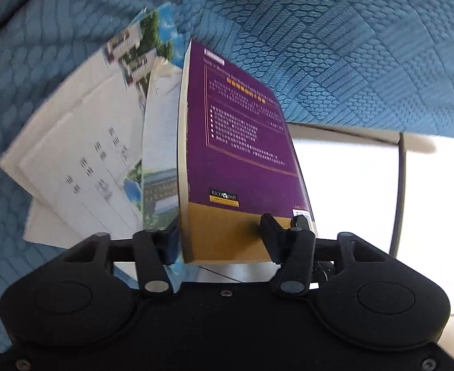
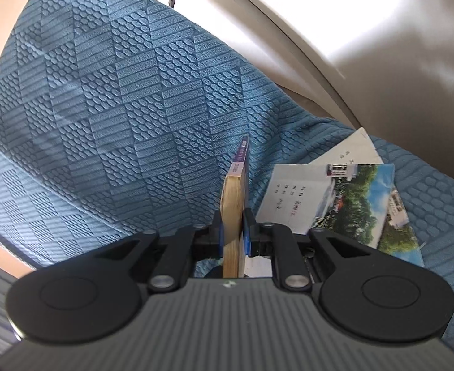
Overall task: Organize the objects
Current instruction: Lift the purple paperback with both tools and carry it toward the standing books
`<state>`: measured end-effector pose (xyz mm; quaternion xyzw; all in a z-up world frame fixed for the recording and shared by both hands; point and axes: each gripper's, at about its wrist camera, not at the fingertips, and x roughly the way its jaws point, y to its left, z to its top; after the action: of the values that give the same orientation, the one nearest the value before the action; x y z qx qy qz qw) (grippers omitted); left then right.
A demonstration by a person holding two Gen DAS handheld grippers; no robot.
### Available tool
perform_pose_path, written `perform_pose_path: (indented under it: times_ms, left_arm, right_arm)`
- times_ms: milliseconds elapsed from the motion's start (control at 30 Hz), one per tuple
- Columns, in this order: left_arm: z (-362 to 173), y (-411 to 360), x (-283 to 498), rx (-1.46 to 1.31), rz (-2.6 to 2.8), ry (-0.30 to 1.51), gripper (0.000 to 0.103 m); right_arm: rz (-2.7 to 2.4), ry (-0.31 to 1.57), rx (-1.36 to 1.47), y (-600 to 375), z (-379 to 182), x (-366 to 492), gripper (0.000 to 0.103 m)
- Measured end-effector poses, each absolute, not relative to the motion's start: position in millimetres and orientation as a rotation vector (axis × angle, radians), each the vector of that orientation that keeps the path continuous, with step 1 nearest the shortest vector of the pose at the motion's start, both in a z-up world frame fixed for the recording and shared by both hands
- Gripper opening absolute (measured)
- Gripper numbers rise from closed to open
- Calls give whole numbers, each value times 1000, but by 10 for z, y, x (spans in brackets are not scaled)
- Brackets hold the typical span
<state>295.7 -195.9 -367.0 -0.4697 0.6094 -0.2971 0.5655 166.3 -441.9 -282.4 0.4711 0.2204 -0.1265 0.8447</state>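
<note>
Left wrist view, leftmost: white booklets (image 1: 72, 160) lie fanned and overlapping on the blue textured cover (image 1: 350, 46), printed characters up, with photo-covered booklets (image 1: 155, 185) just beside them to the right, partly tucked under. Next right, the purple book (image 1: 242, 142) stands on edge between the fingers of my left gripper (image 1: 217, 241), its yellow lower band nearest the camera, back cover facing right, page block facing left. My left gripper's blue-padded left finger (image 1: 171, 241) presses the page side; the right finger (image 1: 271, 235) lies against the cover, so it holds the purple book. Farther right, a bright white floor (image 1: 350, 201) and a thin dark pole (image 1: 401, 185) beyond the cover's edge. Right wrist view, left to right: the blue cover (image 2: 118, 108) fills most of the frame; at center my right gripper (image 2: 233, 238) is clamped narrow on the same book (image 2: 234, 201), seen edge-on and upright, blue pads touching both faces. To its right, well apart from the fingers, the white booklets (image 2: 288, 191) and photo-covered booklets (image 2: 360, 201) lie flat on the cover.
</note>
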Motion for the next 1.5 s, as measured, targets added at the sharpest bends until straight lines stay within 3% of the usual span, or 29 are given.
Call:
perform_pose_path:
  times_ms: [200,300,1500]
  left_arm:
    - [-3397,-1811,2917,-1021,-740,1384,30]
    - [-3249,-1730,2880,-994,-764,1362,27]
    - [-1360,44,2481,-830,-812,1137,22]
  right_arm:
    - [-274,455,955,-4334,-2739,1536,16]
    - [-272,444,916,-4251,-2628,1476,17]
    - [-77,384,847,-2852,-1389,1056,20]
